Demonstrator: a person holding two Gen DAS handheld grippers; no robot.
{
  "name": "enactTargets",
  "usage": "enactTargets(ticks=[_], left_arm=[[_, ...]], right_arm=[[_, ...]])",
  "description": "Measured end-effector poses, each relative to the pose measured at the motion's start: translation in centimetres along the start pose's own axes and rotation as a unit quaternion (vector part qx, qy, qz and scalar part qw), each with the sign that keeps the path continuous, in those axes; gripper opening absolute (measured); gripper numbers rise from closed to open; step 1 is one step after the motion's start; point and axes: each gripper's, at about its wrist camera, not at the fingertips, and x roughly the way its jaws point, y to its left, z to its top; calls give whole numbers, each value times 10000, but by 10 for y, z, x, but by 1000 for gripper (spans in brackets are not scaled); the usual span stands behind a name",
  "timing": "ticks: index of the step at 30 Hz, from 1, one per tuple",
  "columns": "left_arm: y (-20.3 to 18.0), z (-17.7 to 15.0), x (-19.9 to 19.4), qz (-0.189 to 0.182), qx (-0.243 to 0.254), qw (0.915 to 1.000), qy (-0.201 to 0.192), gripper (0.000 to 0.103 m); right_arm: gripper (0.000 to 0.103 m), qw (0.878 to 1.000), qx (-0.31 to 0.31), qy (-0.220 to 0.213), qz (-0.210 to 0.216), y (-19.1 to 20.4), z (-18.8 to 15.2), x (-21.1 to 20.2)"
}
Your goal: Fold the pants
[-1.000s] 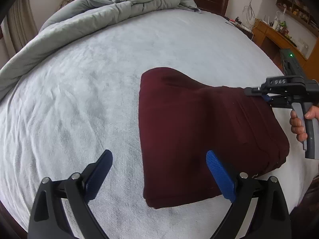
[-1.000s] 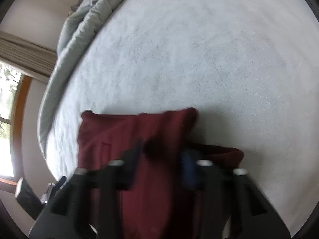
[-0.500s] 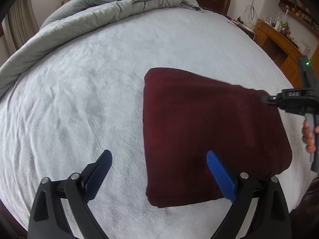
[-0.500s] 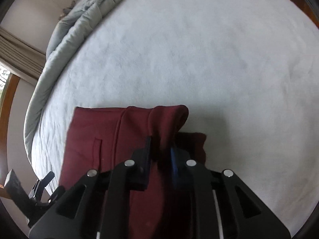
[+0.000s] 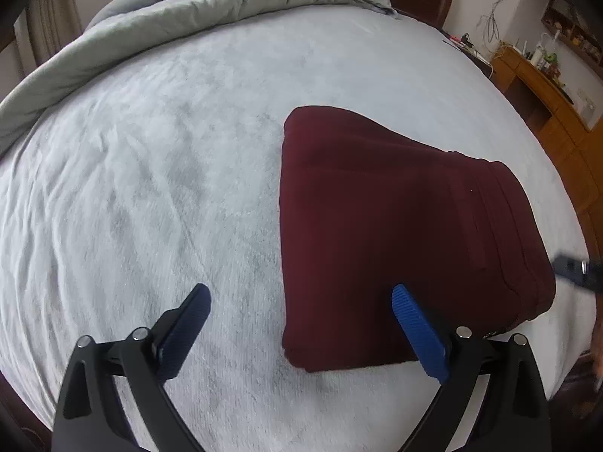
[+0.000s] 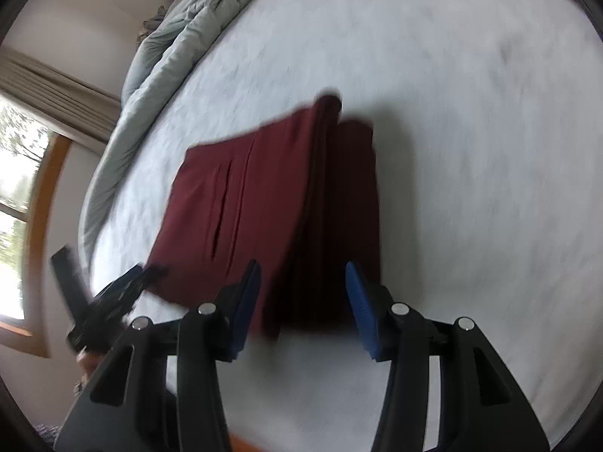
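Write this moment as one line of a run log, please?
task: fold pants | pants: folded, flat on bed | left gripper: open, empty | right gripper: open, empty, above pants | comforter: bunched at far edge

Left tongs [image 5: 299,324] spread wide with nothing between the blue pads [image 5: 416,333], right tongs [image 6: 303,301] likewise parted and holding nothing, blurred, each tool glimpsed at the edge of the other's view
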Motion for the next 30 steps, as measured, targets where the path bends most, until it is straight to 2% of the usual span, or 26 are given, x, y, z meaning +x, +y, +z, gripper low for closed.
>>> enactTargets(ticks=[2, 5, 9, 11, 12, 14, 15, 16, 19, 21, 22, 30], left_arm=[[0, -1, -3, 10, -25, 10000, -8, 97], [-2, -2, -7, 50, -2, 10000, -27, 97], [-6, -1, -8, 75, 41, 10000, -9, 97], [-6, -1, -8, 91, 43, 9999, 0, 97], [-6, -1, -7, 100, 38, 9999, 14, 97], [-6, -1, -6, 109, 21, 9999, 43, 98], [-6, -1, -6, 113, 21, 9999, 52, 98], [-6, -1, -5, 126, 25, 9999, 55, 98], [-6, 0, -4, 197, 48, 9998, 70, 98], [-6, 0, -4, 210, 31, 9997, 96, 98], [-6, 0, -3, 201, 16, 9997, 108, 98], [-10, 0, -7, 299, 38, 9995, 106, 98]], right_arm=[[48, 9996, 59, 45, 256, -1, -12, -3], [62, 9985, 122, 84, 528, 3, -17, 0], [66, 9996, 20, 221, 179, 13, -13, 21], [69, 9992, -226, 309, -138, 24, -11, 31], [68, 9986, -324, 332, -263, 27, -12, 35], [57, 9933, -827, 279, -751, 42, -18, 37], [45, 9893, -1112, 191, -924, 52, -21, 36], [39, 9865, -1306, 109, -985, 58, -24, 34], [31, 9718, -1931, -129, -1348, 79, -34, 26], [24, 9694, -1991, -189, -1427, 77, -35, 22], [22, 9720, -1916, -207, -1344, 73, -35, 19], [20, 9827, -1576, -303, -928, 62, -27, 9]])
